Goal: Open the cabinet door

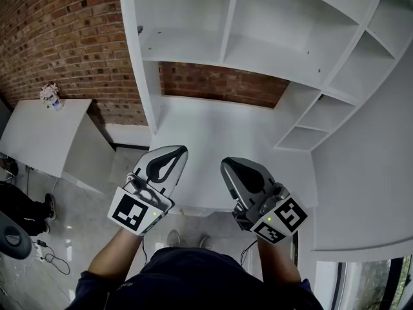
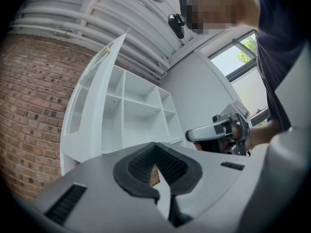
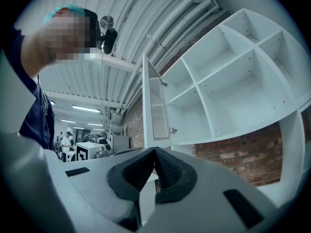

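With the cabinet door [image 1: 138,57] open, hold your left gripper [image 1: 171,154] and right gripper [image 1: 233,165] (jaws closed, empty) below the cabinet [image 1: 229,19].

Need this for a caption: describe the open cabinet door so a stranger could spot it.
Start at the white shelf unit of open compartments mounted over the brick wall. At its left end, in the right gripper view, the cabinet door stands swung out. Unlike the plain white dividers beside it, it carries a ribbed inset panel.
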